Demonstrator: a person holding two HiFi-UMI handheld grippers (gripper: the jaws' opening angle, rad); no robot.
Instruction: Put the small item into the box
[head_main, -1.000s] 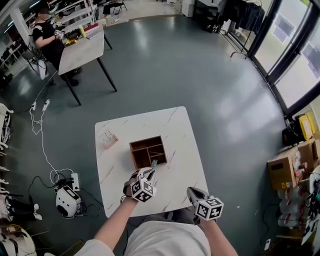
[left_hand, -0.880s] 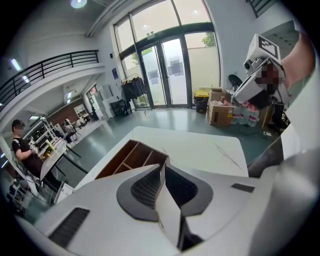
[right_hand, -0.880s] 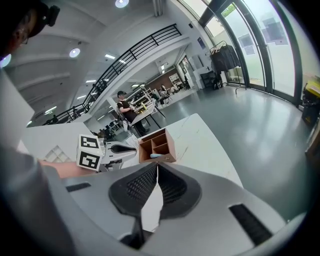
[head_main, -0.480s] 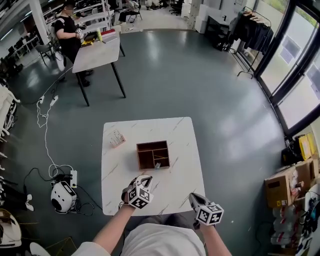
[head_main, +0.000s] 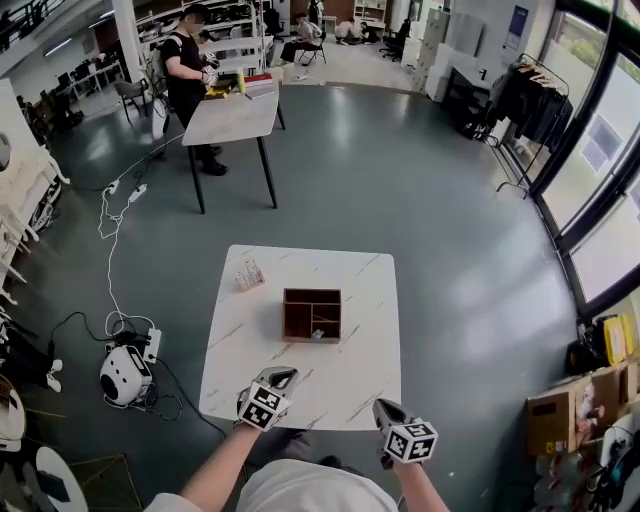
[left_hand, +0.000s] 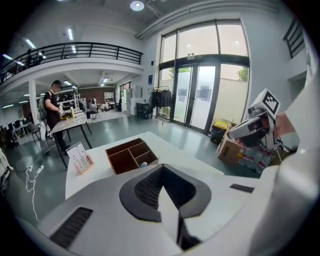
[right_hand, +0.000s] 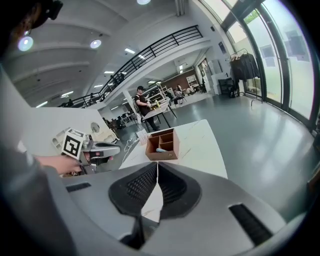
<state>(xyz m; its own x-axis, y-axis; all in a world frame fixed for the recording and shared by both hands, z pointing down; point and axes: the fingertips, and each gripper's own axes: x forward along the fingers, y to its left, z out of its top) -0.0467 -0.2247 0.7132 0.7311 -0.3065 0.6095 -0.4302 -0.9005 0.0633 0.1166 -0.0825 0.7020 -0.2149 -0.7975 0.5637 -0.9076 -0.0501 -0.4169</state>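
Small item (head_main: 317, 335) lies in box (head_main: 286, 316) on table (head_main: 330, 385).

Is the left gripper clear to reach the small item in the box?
Likely yes: only bare table separates the left gripper from the small item in the open box; jaws shut.

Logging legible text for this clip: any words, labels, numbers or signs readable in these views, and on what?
No text here can be read.
Card stand on the white table: printed lines, too small to read.
Cardboard box on the floor: any print too blurred to read.
Marker cubes: black-and-white square patterns only, no letters.
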